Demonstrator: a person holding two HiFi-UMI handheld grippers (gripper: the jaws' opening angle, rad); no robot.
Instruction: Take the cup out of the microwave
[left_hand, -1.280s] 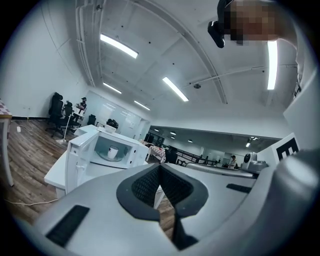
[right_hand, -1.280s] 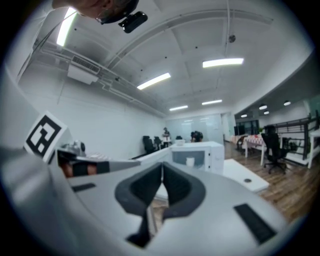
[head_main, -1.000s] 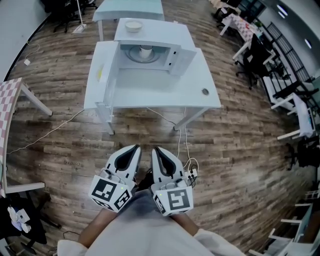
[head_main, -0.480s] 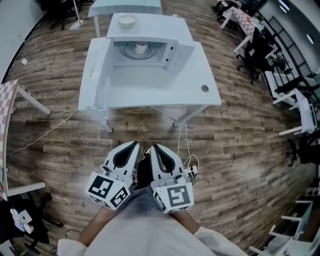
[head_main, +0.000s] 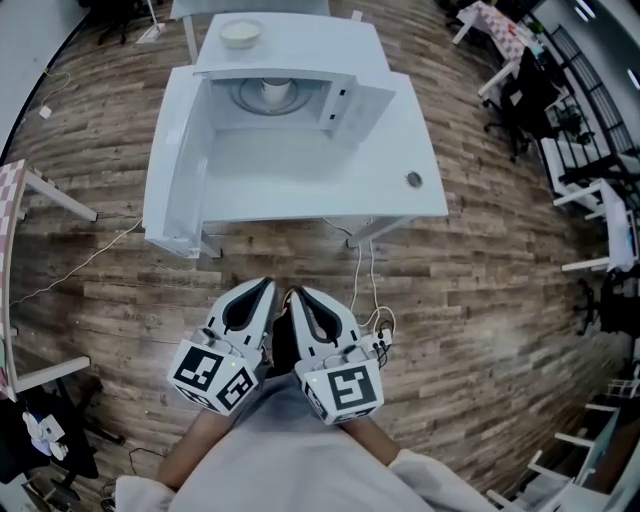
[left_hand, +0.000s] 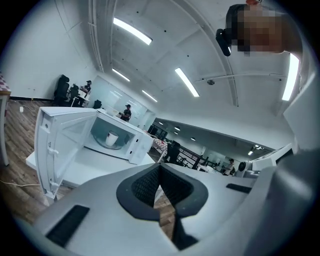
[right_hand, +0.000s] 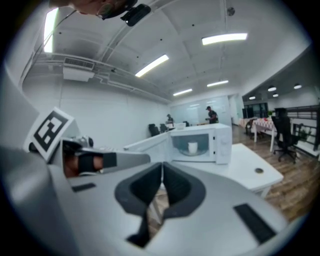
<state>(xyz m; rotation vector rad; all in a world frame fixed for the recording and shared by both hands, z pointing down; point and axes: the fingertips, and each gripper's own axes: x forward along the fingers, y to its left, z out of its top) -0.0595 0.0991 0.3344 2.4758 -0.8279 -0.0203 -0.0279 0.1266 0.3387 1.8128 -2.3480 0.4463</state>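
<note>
The left hand-held gripper and the right hand-held gripper are held side by side above the wood-plank floor. Each has its dark-padded jaws pressed together on nothing. Both are pointed toward the white bench and are kept well apart from it. On the bench a white microwave oven is stood with its door swung wide to the left. The small white cup is seen upright on the round glass turntable inside the cavity. A pale shallow bowl is set on the microwave's top.
</note>
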